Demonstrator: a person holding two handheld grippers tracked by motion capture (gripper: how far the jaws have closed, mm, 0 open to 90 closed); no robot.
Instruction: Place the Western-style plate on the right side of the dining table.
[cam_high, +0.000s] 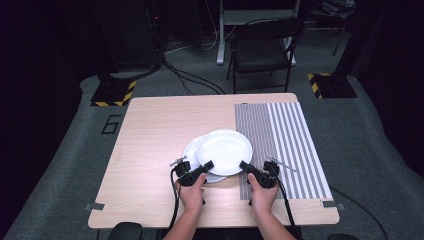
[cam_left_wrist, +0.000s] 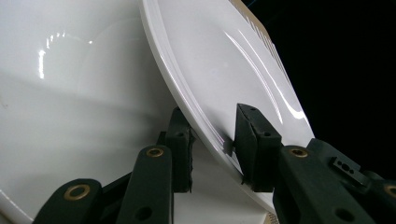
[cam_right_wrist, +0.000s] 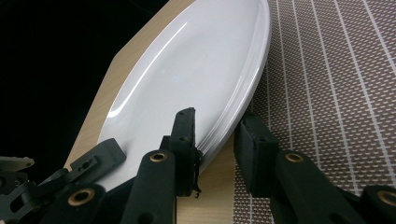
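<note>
- An upper white plate (cam_high: 224, 151) is seen near the middle of the wooden surface (cam_high: 150, 150), overlapping a lower white plate (cam_high: 190, 151) that lies flat beneath it and pokes out to the left.
- The upper plate's near-left rim is straddled by the left gripper (cam_high: 205, 167); in the left gripper view, one jaw sits under the rim and the other on top, the left gripper (cam_left_wrist: 212, 142) being closed on the plate (cam_left_wrist: 219, 60), with the lower plate (cam_left_wrist: 70, 93) spread out behind it.
- The near-right rim is approached by the right gripper (cam_high: 246, 166); in the right gripper view, the right gripper (cam_right_wrist: 217, 140) is held with the rim between its jaws, one jaw against the plate (cam_right_wrist: 187, 70) and the other standing slightly off it.
- A striped placemat (cam_high: 285, 145) is laid over the right part of the surface, and the upper plate's right edge reaches over it.
- A black chair (cam_high: 262, 47) is seen on the floor beyond the surface.
</note>
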